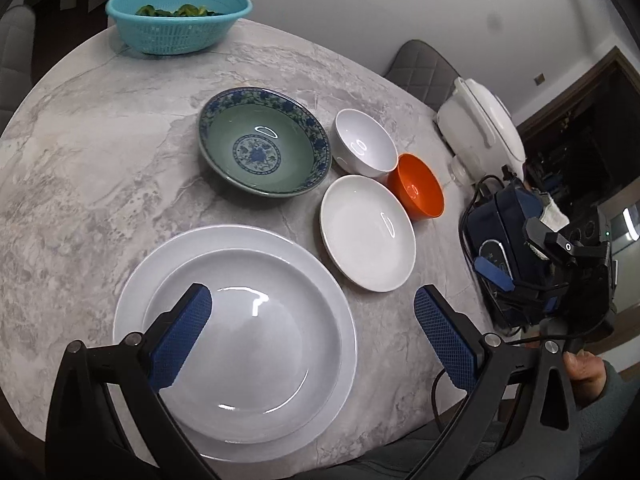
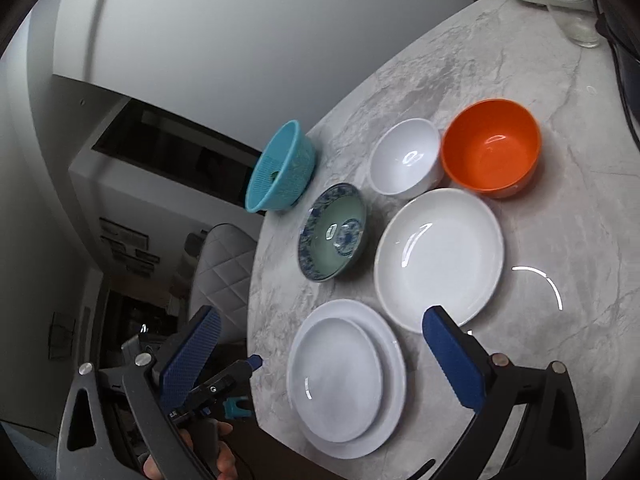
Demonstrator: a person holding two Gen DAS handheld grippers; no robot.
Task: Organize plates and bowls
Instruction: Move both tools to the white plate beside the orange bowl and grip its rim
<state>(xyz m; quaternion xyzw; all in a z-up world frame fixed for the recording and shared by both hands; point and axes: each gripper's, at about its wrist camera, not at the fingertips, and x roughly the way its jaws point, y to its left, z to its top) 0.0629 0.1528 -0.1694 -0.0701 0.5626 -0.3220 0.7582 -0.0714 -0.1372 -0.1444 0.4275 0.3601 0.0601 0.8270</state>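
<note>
Lying beneath left gripper point(image 1: 312, 336): stacked plates point(image 1: 240, 344).

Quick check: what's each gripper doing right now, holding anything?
Left gripper: open, empty, above the stacked plates.
Right gripper: open, empty, holding nothing.

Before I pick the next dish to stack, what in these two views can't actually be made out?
- Stacked plates: left view, near rim hidden by the left gripper fingers.
- Teal basket contents: left view shows only green tops over the rim; right view tilted, blurred.
- Glass: right view, cut by the top edge.
- White cooker: left view, base behind the right gripper.
</note>
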